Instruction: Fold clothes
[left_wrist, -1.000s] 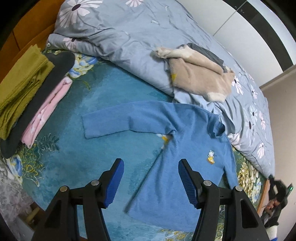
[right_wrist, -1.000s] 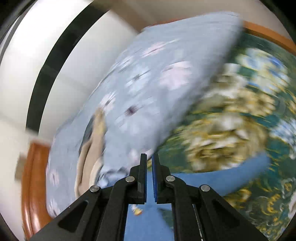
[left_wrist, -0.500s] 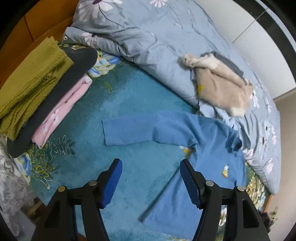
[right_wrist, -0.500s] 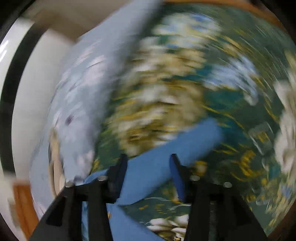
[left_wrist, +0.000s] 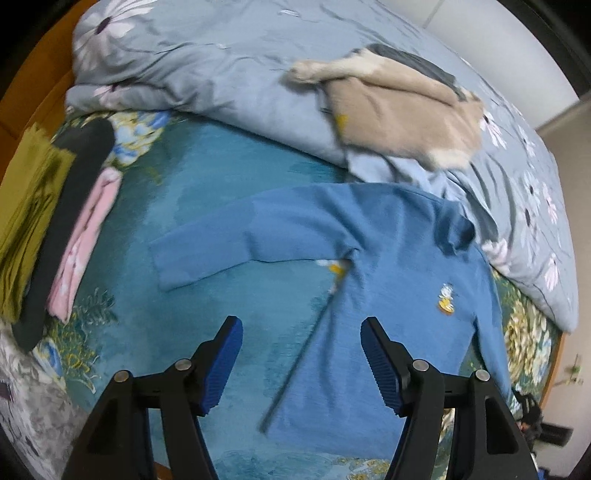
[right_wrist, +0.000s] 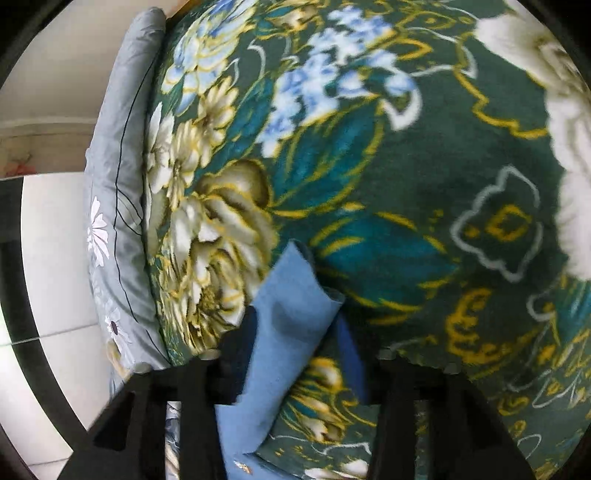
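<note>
Blue knit, the sweater (left_wrist: 388, 295) lies spread face-up on the bed (left_wrist: 221, 192), one sleeve (left_wrist: 221, 243) stretched toward the folded stack (left_wrist: 55, 221). Your left tongs (left_wrist: 301, 350) hover wide apart above its side hem, holding nothing. Your right tongs (right_wrist: 295, 354) stand apart too, with the other sleeve's cuff (right_wrist: 291, 299) between the fingers. Close there too shallowly and the cuff may slip free; pinch deep and you risk catching the floral blanket (right_wrist: 406, 184) beneath, dragging it along.
</note>
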